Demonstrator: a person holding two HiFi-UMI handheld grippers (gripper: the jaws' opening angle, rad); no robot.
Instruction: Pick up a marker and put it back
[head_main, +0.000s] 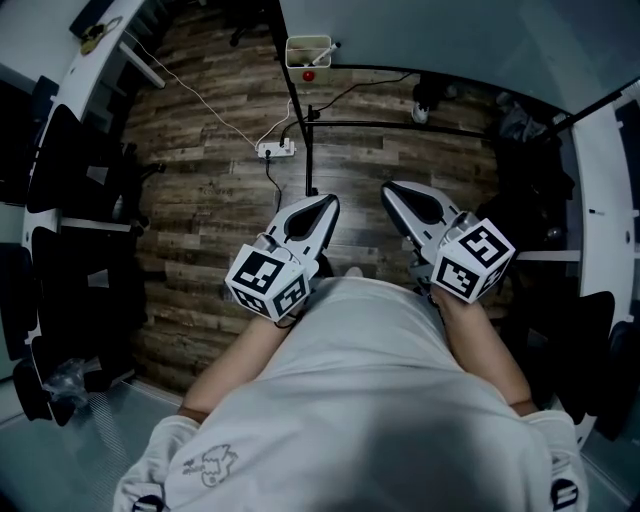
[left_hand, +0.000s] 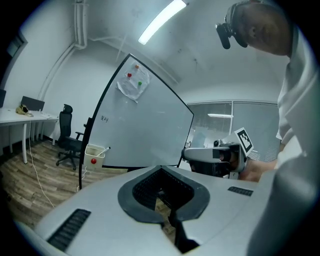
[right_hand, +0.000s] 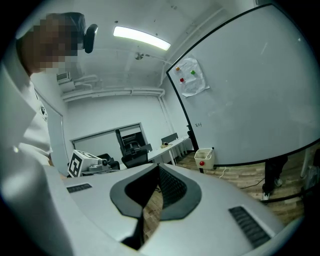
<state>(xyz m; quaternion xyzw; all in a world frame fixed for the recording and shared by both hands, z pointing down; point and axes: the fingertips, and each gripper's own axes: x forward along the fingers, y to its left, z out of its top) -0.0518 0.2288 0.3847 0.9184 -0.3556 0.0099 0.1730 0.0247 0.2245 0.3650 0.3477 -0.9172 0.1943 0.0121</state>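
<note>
At your far left, dark office chairs (head_main: 60, 160) stand along the edge of the wooden floor (head_main: 210, 200). A white power strip (head_main: 275, 149) lies on the planks near the foot of the whiteboard (head_main: 450, 40).

Your left gripper (head_main: 322, 207) is held low in front of your body and points toward the board. In the left gripper view its jaws meet at the tips. Nothing sits between them, and only floor shows through the gap behind.

Just right of that, and well apart from both grippers, a small pale open-topped box (head_main: 300, 58) sits at the board's lower left corner. The marker (head_main: 322, 48) stands in it, leaning so that its end pokes over the right rim. A small round red thing (head_main: 309, 75) sits on the box's front wall. I cannot tell whether anything else is inside.

Your right gripper (head_main: 393, 190) is level with the left one and near it, and also aims at the board. In the right gripper view its jaws are likewise pressed together at the tips and hold nothing.

High on the whiteboard, a crumpled sheet (right_hand: 191, 76) is pinned up with a red dot and a green dot.
</note>
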